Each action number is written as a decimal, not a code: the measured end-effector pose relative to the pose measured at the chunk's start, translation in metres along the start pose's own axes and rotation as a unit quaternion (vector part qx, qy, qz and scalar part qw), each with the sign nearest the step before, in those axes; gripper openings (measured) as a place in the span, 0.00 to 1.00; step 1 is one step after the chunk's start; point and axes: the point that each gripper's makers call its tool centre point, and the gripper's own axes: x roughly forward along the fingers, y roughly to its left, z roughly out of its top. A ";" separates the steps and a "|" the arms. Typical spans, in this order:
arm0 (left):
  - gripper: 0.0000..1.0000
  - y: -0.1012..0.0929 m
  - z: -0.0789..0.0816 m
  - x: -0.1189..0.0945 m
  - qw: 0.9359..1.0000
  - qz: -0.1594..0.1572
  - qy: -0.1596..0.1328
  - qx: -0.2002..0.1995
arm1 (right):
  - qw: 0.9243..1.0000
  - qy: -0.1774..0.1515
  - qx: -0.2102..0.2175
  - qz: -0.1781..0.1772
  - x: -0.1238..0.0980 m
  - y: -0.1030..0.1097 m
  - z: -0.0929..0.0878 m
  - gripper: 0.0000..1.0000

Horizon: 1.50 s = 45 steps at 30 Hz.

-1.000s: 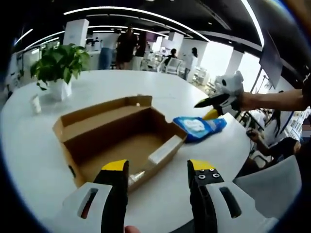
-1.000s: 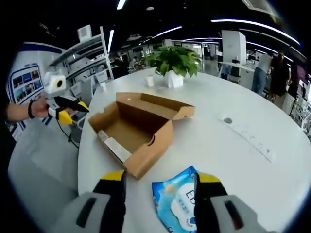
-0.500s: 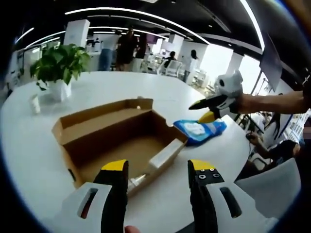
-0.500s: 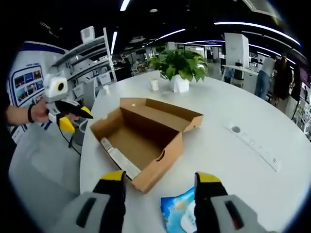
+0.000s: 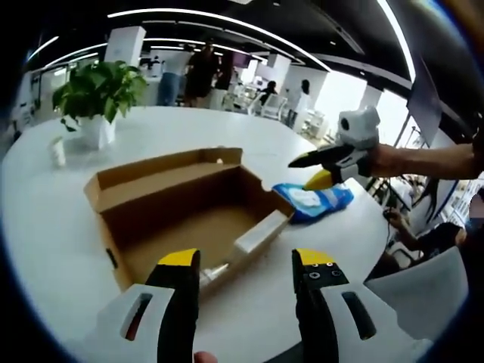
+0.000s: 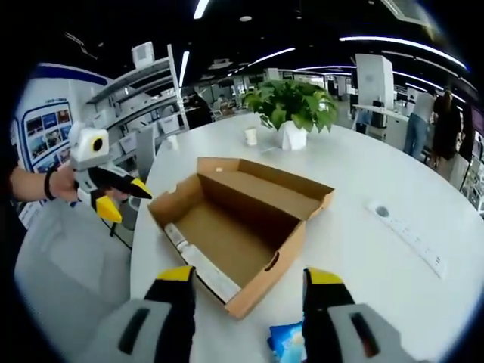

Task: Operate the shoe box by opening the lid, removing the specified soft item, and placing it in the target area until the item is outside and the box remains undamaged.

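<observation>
- Fingers of the left gripper (image 5: 246, 276) stand apart, released, at 6 o'clock in the left gripper view. The open shoe box (image 5: 181, 215) lies ahead on the table (image 5: 45, 227); the blue soft pack (image 5: 314, 200) lies just beside it at 3 o'clock, under the right gripper (image 5: 318, 168).
- Right gripper view: own fingers (image 6: 175, 302) released, shoe box (image 6: 242, 219) ahead, blue soft pack (image 6: 287, 344) at 6 o'clock, left gripper (image 6: 113, 193) at 9 o'clock, potted plant (image 6: 291, 110) at 12.

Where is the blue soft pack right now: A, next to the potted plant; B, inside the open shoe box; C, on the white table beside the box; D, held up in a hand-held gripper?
C: the blue soft pack lies on the white table just outside the open shoe box.
</observation>
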 end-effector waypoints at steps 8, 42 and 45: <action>0.50 -0.001 -0.004 -0.002 1.000 0.000 0.002 0.000 | 1.000 0.003 -0.005 0.014 0.012 0.013 0.005 0.55; 0.51 -0.004 -0.002 -0.001 1.000 -0.009 -0.011 -0.005 | 0.989 0.096 -0.101 0.058 0.065 0.019 0.008 0.55; 0.51 -0.003 -0.002 -0.001 1.000 -0.010 -0.012 -0.006 | 0.986 0.106 -0.107 0.069 0.070 0.017 0.003 0.55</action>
